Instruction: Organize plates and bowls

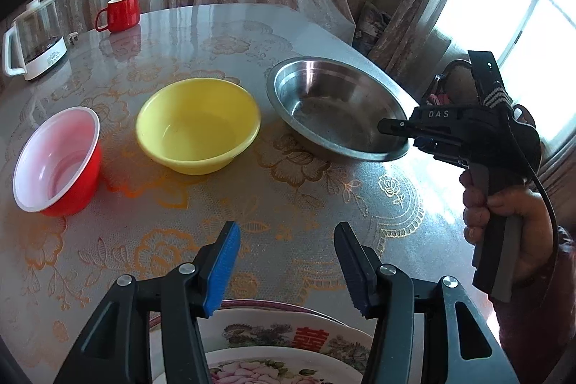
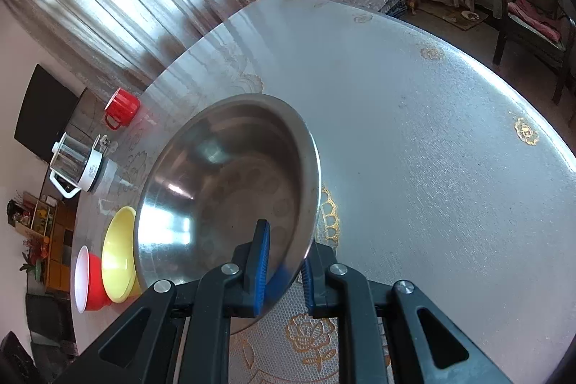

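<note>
- right gripper (image 2: 284, 272) is clamped on the near right rim of the steel bowl (image 2: 223, 189), one pad inside the wall, the other outside under the lip.
- to do this step well, i'd judge: keep the pinch firm, since thin polished metal can slip, and lift gently so the bowl does not swing from its one-sided hold.
- the steel bowl sits on the bench (image 2: 414, 132) at the right of the row; it looks empty.
- left gripper (image 1: 286, 258) hovers with jaws apart and nothing between them, above the decorated plates (image 1: 288, 348) at the near edge.
- yellow bowl (image 1: 198, 125) stands mid-row, just left of the steel one and apart from it, empty.
- red bowl (image 1: 57, 161) with white inside is furthest left, tilted, empty.
- far left: a red mug (image 1: 120, 12) and a glass kettle (image 1: 34, 38); their contents i cannot tell.
</note>
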### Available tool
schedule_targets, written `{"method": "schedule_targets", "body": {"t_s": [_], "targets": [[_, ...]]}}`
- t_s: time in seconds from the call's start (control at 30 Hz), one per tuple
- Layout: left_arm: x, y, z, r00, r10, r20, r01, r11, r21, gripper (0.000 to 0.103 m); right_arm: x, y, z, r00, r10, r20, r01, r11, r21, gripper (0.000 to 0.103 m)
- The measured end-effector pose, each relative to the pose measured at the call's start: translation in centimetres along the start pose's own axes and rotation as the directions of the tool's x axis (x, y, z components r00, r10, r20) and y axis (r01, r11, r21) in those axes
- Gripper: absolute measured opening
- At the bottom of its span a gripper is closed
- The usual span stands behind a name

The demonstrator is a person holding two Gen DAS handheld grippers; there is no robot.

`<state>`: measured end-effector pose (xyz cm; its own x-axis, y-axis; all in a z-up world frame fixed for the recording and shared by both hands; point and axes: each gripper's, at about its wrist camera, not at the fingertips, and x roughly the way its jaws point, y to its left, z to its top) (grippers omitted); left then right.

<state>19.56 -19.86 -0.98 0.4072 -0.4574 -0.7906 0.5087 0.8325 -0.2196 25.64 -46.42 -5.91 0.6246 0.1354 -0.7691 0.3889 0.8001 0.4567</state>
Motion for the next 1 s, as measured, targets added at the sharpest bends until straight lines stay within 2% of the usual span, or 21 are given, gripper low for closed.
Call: {"method": "schedule_targets", "body": {"t_s": [0.23, 0.53, 0.67, 0.7, 0.8, 0.93, 1.0], "targets": [[1.0, 0.0, 1.0, 0.999, -0.041, -0.005, 0.04, 0.999, -0.03, 0.061, -1.6, -1.1, -2.0, 0.997, 0.059, -0.049, -0.06, 0.998, -0.005, 0.015], [2.2, -0.6, 2.2, 0.996, -0.085, -0.008, 0.084, 0.995, -0.051, 0.061, -4.9, -2.6, -5.7, 0.993, 0.077, -0.094, -0.084, 0.994, -0.066, 0.016], [3.5, -0.9, 2.7, 0.996, -0.077, -0.036, 0.075, 0.995, -0.058, 0.059, -6.1, -2.6, -6.5, 0.995, 0.056, -0.082, -0.066, 0.989, -0.132, 0.023], [3.8, -1.0, 2.8, 0.996, -0.079, -0.041, 0.076, 0.995, -0.061, 0.057, -6.4, -2.7, -6.5, 0.996, 0.052, -0.067, -0.061, 0.988, -0.14, 0.032], [4.6, -1.1, 3.1, 0.996, -0.082, -0.045, 0.079, 0.994, -0.073, 0.047, -7.1, -3.2, -6.0, 0.998, 0.055, -0.013, -0.056, 0.993, -0.107, 0.041], [5.5, -1.3, 3.6, 0.996, -0.075, -0.05, 0.071, 0.994, -0.078, 0.039, -7.5, -3.7, -5.3, 0.997, 0.036, 0.064, -0.032, 0.997, -0.064, 0.042], [6.1, -1.3, 3.8, 0.995, -0.073, -0.064, 0.068, 0.994, -0.083, 0.029, -7.2, -4.0, -5.1, 0.996, 0.028, 0.087, -0.024, 0.999, -0.047, 0.043]]}}
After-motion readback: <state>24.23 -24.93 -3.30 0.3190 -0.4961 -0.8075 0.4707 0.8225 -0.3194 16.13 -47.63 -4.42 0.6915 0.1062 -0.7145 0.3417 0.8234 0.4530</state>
